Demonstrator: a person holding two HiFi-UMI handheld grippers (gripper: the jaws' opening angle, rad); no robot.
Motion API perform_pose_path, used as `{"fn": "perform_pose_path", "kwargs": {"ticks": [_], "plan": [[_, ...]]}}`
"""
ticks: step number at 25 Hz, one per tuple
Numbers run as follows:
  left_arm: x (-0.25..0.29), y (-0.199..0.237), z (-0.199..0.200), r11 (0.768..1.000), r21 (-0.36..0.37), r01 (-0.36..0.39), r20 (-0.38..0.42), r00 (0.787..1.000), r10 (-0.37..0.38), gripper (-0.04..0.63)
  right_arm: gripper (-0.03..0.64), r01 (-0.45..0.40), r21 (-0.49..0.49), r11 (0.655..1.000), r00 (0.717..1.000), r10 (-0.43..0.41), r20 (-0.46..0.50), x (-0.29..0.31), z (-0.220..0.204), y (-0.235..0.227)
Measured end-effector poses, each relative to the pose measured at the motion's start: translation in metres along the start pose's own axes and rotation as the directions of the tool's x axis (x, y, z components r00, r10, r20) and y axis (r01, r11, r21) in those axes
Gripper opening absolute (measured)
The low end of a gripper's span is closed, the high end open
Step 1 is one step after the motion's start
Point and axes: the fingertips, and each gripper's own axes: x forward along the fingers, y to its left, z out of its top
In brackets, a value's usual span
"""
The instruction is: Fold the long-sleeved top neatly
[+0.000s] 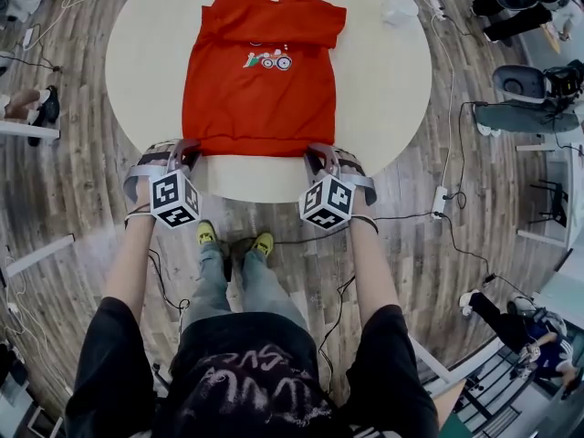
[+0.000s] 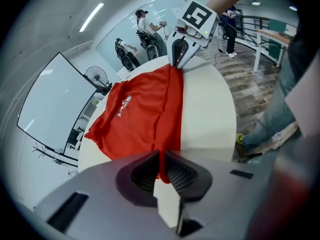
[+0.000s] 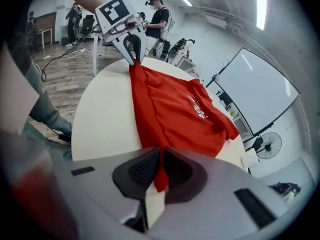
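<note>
On the round cream table (image 1: pixel 392 108), the red long-sleeved fabric top (image 1: pixel 260 99) is spread flat, its near hem corners clamped by left gripper (image 1: pixel 185 153) and right gripper (image 1: pixel 318 155), presumably for an even fold.

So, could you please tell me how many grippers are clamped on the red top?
2. The left gripper pinches the red top at the left corner of its near hem. The right gripper pinches the right corner. Both are at the round table's near edge.
</note>
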Motion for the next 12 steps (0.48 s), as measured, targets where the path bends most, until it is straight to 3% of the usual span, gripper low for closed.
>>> {"fn": "perform_pose_path", "kwargs": {"ticks": [12], "plan": [[-0.017,0.008,0.012,1.000,0.020,0.000,-0.015,1.000,0.000,0.028,0.021,-0.042,-0.057,0.997,0.998,0.045,0.050,-0.020,-0.002,-0.009]]}}
